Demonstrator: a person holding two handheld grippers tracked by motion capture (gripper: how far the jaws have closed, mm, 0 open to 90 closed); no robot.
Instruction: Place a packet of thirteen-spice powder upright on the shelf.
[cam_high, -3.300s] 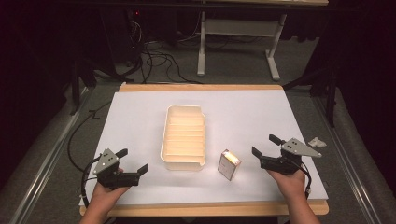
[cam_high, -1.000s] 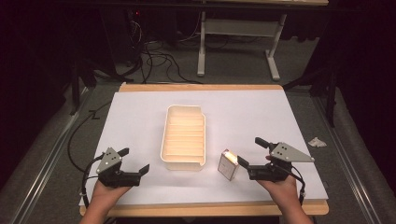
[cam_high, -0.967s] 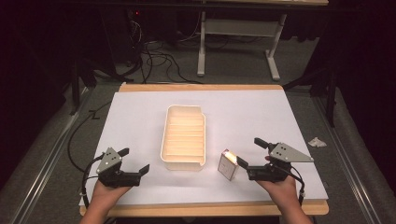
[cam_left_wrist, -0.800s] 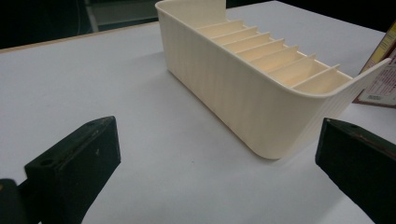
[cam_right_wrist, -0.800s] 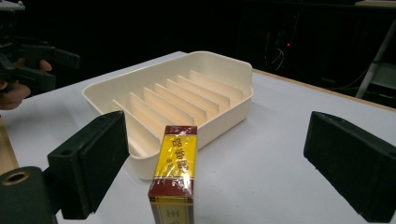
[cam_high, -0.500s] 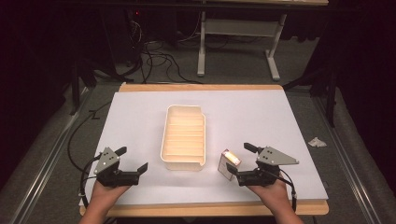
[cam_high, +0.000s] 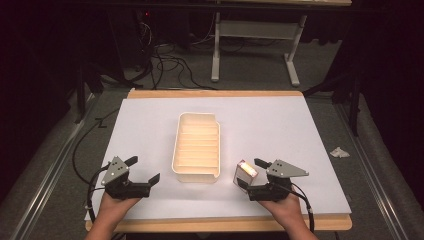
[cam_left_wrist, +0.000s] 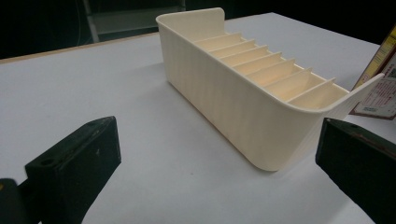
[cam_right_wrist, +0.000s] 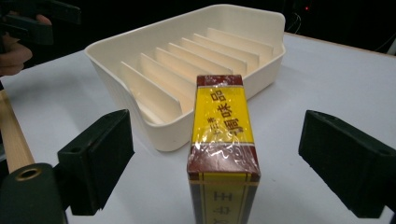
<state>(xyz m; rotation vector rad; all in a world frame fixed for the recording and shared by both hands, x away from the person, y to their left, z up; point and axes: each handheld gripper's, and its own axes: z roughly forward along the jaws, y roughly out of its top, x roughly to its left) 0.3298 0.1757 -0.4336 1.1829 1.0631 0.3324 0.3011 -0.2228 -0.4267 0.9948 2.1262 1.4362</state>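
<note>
Right gripper view has the right gripper lined up on a small shrink-wrapped box with a yellow top and maroon ends, printed with characters; the box stands on its narrow edge between the two black jaws, which are spread wide on either side and touch nothing. That straddle looks like the set-up for a pinch across the box's broad faces, and the upright stance leaves those faces free to be caught. Just beyond the box sits a cream slotted tray, its thin dividers forming narrow compartments, all apparently empty; the box stands just beside the tray's near right corner, which suggests a slot is where it is meant to go. From the high view, the left gripper rests low on the white tabletop near the tray's left side, jaws parted and empty, likely parked out of the way or ready to steady the tray
</note>
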